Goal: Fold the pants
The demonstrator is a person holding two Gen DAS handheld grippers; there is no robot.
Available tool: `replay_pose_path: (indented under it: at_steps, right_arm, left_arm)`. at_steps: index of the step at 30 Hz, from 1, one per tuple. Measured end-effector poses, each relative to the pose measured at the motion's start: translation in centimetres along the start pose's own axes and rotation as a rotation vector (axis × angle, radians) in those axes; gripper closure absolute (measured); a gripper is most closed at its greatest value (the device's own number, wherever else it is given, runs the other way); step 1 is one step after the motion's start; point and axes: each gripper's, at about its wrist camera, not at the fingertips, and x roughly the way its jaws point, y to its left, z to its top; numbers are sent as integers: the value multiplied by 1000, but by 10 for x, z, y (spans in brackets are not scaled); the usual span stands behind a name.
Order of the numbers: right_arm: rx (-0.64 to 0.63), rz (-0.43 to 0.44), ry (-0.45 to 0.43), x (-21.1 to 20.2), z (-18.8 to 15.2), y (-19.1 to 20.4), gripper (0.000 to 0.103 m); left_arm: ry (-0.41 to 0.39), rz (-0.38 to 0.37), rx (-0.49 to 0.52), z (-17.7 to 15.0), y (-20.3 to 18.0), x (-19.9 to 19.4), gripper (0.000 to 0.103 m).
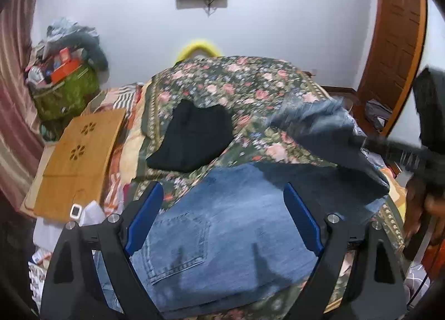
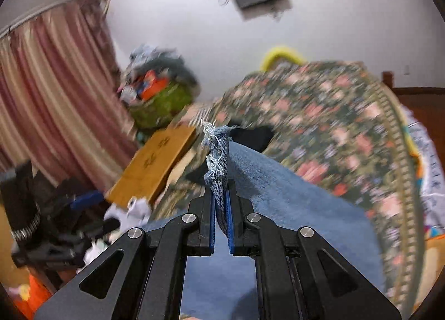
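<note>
So, going left to right: at the far left there's a wooden board (image 1: 80,158) lying flat at the bed's edge, then a black folded garment (image 1: 194,139) resting on the floral bedspread (image 1: 236,80), and nearer to us the jeans (image 1: 222,225) spread across the near part of the bed with a back pocket facing up. The left tool (image 1: 222,217) hangs above the seat of the jeans with its jaws wide and nothing in them. Over on the right, the right tool (image 2: 221,203) is clamped tight on the frayed hem (image 2: 218,153) of a leg, which is lifted off the bed and draped back down toward the rest of the jeans. Denim like this looks fairly heavy and floppy, not slippery, so I'd guess it sags hard between grip points and holds a crease okay once laid flat. The frayed edge is thick enough for a solid pinch. For the free tool, the waistband or the other hem seems like the sensible spot, since those seams are stiff.
</note>
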Motion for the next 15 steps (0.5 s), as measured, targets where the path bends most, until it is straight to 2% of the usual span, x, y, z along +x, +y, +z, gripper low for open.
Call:
replay_pose_path:
  at_steps: [6, 11, 14, 15]
  right_arm:
    - [-88, 25, 188, 48, -43, 27, 97]
    - [-125, 31, 310, 60, -70, 27, 92]
    - [-126, 63, 339, 51, -75, 26, 84]
    - [-125, 83, 349, 46, -74, 25, 76]
  left_arm:
    - [26, 36, -19, -13, 15, 6, 14]
    - [51, 38, -29, -13, 13, 17, 14]
    - [58, 35, -18, -11, 6, 23, 14]
    - [60, 34, -11, -9, 3, 25, 14]
